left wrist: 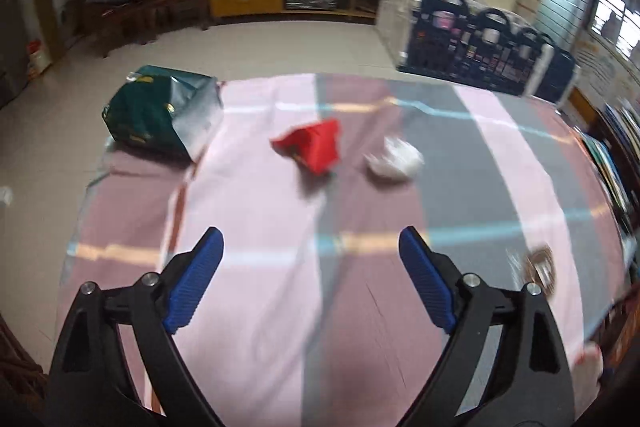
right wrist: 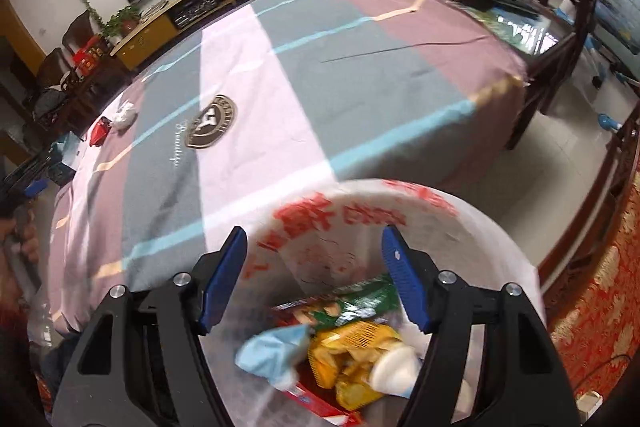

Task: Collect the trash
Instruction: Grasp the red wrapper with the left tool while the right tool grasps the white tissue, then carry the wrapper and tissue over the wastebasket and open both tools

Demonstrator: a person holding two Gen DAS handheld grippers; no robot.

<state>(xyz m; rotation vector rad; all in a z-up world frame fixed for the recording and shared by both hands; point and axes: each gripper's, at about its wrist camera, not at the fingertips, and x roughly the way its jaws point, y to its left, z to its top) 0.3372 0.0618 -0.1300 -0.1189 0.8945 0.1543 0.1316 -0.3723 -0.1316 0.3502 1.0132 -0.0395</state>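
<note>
A white plastic-lined trash bin [right wrist: 400,211] holds wrappers, seemingly snack packets. Both the left gripper [left wrist: 310,255] and right gripper [right wrist: 314,255] are spread, empty. A red crumpled wrapper [left wrist: 314,147] and white crumpled tissue [left wrist: 396,159] lie far on the striped tablecloth [left wrist: 260,227].

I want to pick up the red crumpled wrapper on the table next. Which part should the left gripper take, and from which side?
Probably the raised peak of the red wrapper, coming from above and the near side. It stands up like a folded tent, so the open left gripper can close across that ridge; its flat edges lie low on the tablecloth.
</note>
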